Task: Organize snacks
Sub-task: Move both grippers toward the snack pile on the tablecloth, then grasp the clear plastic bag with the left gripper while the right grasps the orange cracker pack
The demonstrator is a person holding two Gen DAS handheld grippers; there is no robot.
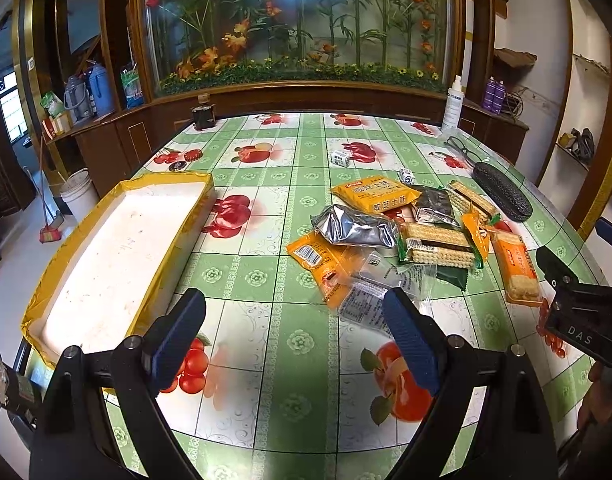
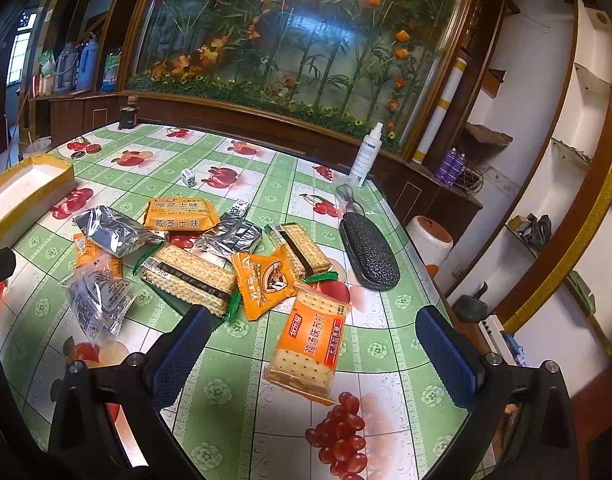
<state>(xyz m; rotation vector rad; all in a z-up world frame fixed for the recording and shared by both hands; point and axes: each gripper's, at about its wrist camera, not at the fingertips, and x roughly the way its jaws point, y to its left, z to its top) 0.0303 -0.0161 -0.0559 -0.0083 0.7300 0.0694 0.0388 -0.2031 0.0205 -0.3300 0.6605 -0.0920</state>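
Observation:
Several snack packs lie in a loose pile on the table: an orange cracker pack (image 2: 308, 354), a small orange sachet (image 2: 263, 282), a green-edged biscuit pack (image 2: 187, 280), a silver foil pack (image 1: 354, 230) and a clear wrapper (image 1: 370, 296). A long white tray with yellow edges (image 1: 117, 256) stands empty to the left. My left gripper (image 1: 293, 340) hangs open over bare tablecloth, its right finger (image 1: 410, 340) near the clear wrapper. My right gripper (image 2: 314, 360) is open, hovering just above the orange cracker pack, which shows between its fingers.
A black glasses case (image 2: 370, 252) and a pair of glasses (image 1: 464, 150) lie at the table's right edge, by a white spray bottle (image 2: 366, 156). Two dice (image 1: 341, 158) and bottle caps (image 1: 185, 158) sit farther back. The right gripper's body (image 1: 582, 316) shows at the right of the left wrist view.

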